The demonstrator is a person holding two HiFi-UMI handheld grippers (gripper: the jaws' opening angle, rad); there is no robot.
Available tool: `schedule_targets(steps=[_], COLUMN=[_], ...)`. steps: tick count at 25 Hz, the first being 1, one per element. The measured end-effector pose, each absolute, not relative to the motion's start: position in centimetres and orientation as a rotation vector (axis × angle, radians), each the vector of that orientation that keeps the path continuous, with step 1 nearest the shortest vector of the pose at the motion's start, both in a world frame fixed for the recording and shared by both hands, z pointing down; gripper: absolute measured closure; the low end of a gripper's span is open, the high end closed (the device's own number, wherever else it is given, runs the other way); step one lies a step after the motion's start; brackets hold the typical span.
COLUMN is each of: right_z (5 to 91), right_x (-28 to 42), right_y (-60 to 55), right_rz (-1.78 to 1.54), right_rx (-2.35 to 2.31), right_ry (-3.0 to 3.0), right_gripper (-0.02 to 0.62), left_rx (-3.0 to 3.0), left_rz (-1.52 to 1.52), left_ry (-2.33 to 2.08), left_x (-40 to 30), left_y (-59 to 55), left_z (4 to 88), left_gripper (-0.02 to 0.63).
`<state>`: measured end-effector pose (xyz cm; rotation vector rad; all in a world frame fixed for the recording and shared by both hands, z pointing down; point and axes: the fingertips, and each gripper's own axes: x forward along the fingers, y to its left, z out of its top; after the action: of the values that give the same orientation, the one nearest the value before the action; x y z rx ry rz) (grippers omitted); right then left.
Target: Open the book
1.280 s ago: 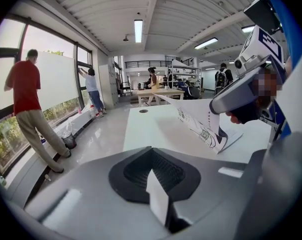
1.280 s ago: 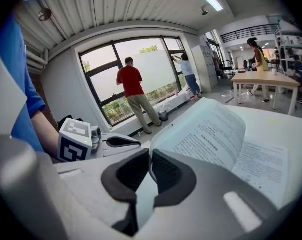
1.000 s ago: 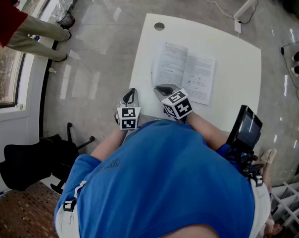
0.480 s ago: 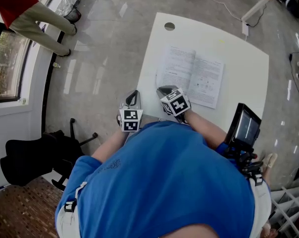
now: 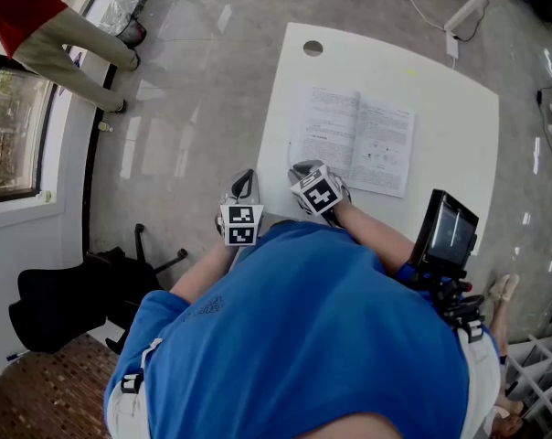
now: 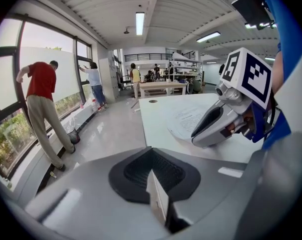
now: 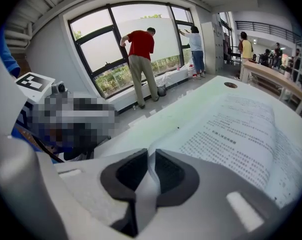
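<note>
Book (image 5: 354, 143) spread flat on table (image 5: 459, 108), twelve o'clock of both grippers. Left gripper (image 5: 245, 177) pinched together, empty; right gripper (image 5: 301, 166) just easing apart, page corner (image 7: 166, 141) between jaws.

The open white paper book (image 5: 354, 143) has tiny black print on its pages. The square white desk (image 5: 440, 90) is plain. The shiny floor (image 5: 194, 108) is grey. The person's shirt (image 5: 294, 337) is blue.

Overhead, 2 low; book (image 5: 354, 140) likely shared
</note>
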<state>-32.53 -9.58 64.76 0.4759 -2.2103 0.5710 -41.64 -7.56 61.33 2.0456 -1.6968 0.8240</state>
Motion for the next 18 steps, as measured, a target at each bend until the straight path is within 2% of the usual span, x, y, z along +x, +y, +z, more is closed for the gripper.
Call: schedule_targets(steps=[12,18], right_z=[65.4,65.5], right_x=[-32.0,-32.1], right_y=[-9.2,-8.1], right_rz=[0.613,0.673], right_rx=[0.442,0.415], right_ry=[-2.199,-2.234], right_gripper=[0.501,0.499], left_rx=[2.107,2.114], left_rz=[0.829,0.811], left_ry=[-1.652,-1.652], left_x=[-39.9,-39.6], left_y=[-9.0,-9.2], left_z=[61.4,61.7], left_gripper=[0.600,0.600])
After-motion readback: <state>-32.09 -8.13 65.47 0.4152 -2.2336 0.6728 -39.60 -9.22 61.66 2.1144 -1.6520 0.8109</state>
